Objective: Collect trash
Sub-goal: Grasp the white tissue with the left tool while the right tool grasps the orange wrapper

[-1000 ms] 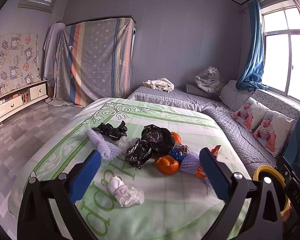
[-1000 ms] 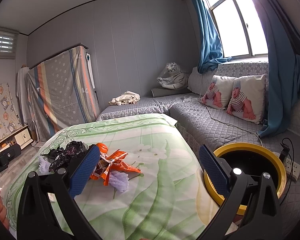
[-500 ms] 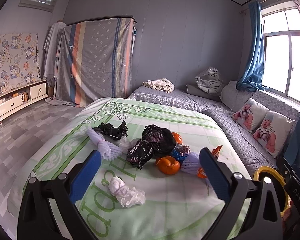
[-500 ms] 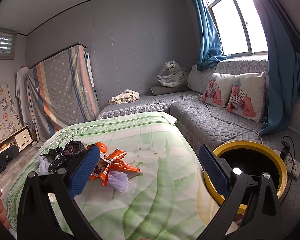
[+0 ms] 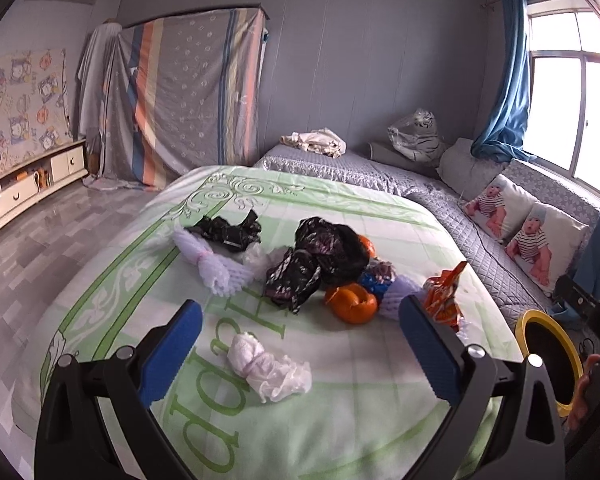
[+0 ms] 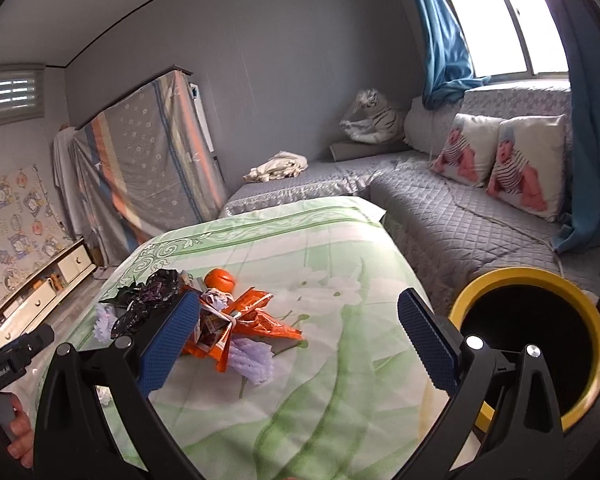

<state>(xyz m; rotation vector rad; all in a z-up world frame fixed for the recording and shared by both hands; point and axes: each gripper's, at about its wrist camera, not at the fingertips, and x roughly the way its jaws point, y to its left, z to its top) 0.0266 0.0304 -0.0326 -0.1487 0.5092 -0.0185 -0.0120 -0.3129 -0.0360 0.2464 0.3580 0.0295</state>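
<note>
Presently listed: left gripper (image 5: 300, 332), jaws spread wide, empty, lower centre of its view, above a white crumpled wad (image 5: 268, 366) on the green bedspread (image 5: 380, 400). Black bags (image 5: 320, 256), orange peel (image 5: 352, 303) and an orange wrapper (image 5: 444, 298) lie mid-frame. Right gripper (image 6: 298, 336), likewise wide and empty, lower centre. Yellow-rimmed bin (image 6: 580, 296), lower right, beside the bed.
</note>
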